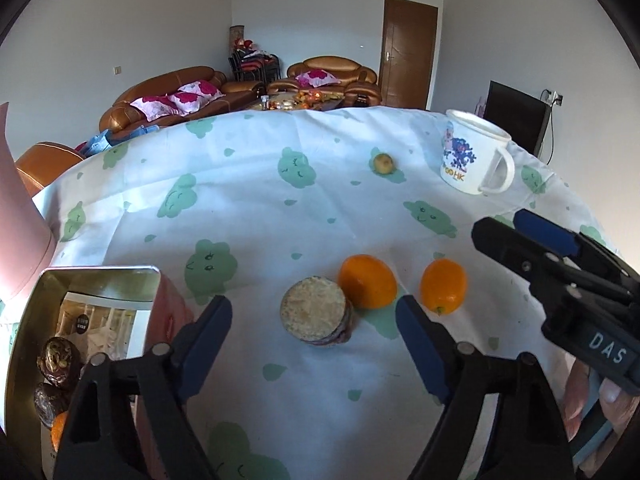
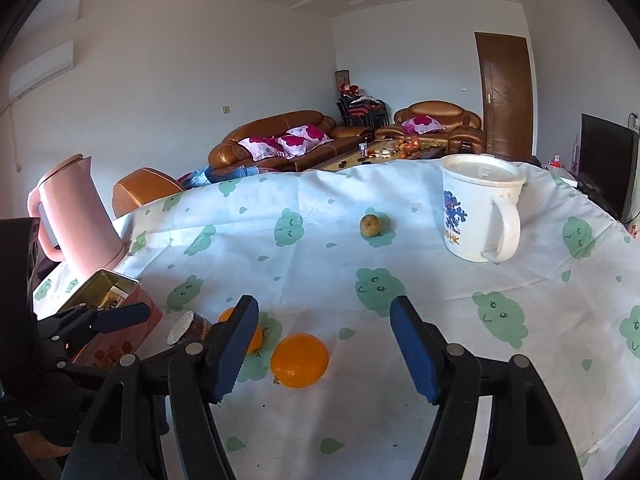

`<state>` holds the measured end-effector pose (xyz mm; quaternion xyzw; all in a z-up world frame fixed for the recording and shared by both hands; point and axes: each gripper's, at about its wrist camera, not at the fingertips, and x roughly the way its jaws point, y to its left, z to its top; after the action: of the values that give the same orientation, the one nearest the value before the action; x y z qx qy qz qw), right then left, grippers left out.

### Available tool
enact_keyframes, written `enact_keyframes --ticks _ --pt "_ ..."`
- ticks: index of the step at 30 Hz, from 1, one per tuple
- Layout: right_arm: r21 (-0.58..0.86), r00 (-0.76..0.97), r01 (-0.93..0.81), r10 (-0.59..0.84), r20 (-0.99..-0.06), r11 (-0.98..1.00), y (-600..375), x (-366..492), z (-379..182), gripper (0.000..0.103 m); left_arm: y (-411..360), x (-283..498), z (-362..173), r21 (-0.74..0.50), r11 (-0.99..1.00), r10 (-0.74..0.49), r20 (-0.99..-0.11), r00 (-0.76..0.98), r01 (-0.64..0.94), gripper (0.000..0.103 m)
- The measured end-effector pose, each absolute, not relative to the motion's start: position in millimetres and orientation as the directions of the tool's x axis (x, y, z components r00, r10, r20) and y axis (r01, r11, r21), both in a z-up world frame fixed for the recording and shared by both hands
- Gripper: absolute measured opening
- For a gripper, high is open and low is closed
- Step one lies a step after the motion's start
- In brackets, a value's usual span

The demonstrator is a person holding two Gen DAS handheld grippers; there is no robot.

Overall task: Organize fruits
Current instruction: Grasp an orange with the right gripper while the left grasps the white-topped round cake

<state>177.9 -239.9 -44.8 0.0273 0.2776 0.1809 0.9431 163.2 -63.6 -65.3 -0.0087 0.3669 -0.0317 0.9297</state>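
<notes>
My left tool (image 1: 314,320) hangs over the counter (image 1: 280,208) with its jaws apart and nothing between the pads; a stack of round cakes (image 1: 314,314) sits on the cloth just ahead of the gap, roughly centred between the two blue fingers. Touching the stack on its far right is one orange (image 1: 367,281), and a second orange (image 1: 443,286) lies just beside that, past my right-hand finger. To the left of this tool stands an open tin (image 1: 100,280) with dark wrapped sweets and a bit of orange fruit inside. My right tool (image 2: 324,344) is also apart and empty; seen from it, the second orange (image 2: 300,360) rests on the cloth inside the gap, nearer the left finger and touching neither pad, while the other orange is half hidden behind that finger. A small greenish fruit (image 2: 370,225) lies well ahead, near a white mug (image 2: 480,216), and a pink kettle (image 2: 74,216) stands far left.
</notes>
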Motion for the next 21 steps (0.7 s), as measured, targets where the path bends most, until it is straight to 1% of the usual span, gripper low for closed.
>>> enact_keyframes --ticks 2,3,4,5,6,7,12,17,21 --pt "0.147 0.780 -0.327 0.354 -0.516 0.934 -239 178 -45 0.070 -64 168 -68 -0.052 0.997 -0.081 -0.689 0.720 0.063 0.075" --pt "0.142 0.778 -0.330 0.354 -0.519 0.933 -238 178 -45 0.070 -64 171 -70 -0.050 0.997 -0.081 -0.699 0.710 0.064 0.073" --pt "0.138 0.776 -0.332 0.354 -0.522 0.933 -237 178 -45 0.070 -63 172 -73 -0.057 0.996 -0.087 -0.705 0.704 0.065 0.068" --pt "0.134 0.774 -0.332 0.351 -0.526 0.934 -236 178 -45 0.070 -61 174 -76 -0.070 0.995 -0.099 -0.712 0.696 0.070 0.057" --pt "0.132 0.773 -0.333 0.351 -0.529 0.934 -236 179 -46 0.070 -60 177 -78 -0.090 0.993 -0.118 -0.722 0.682 0.077 0.051" --pt "0.132 0.769 -0.337 0.353 -0.532 0.932 -236 179 -46 0.070 -57 177 -80 -0.114 0.990 -0.138 -0.725 0.675 0.081 0.043" --pt "0.134 0.743 -0.350 0.362 -0.563 0.927 -233 185 -50 0.070 -48 175 -79 -0.190 0.978 -0.199 -0.709 0.676 0.087 0.042" --pt "0.152 0.720 -0.383 0.397 -0.569 0.911 -232 186 -51 0.070 -48 163 -71 -0.169 0.982 -0.178 -0.670 0.721 0.086 0.042" --pt "0.170 0.679 -0.393 0.410 -0.609 0.904 -229 192 -57 0.070 -44 155 -65 -0.153 0.986 -0.147 -0.639 0.755 0.063 0.042"
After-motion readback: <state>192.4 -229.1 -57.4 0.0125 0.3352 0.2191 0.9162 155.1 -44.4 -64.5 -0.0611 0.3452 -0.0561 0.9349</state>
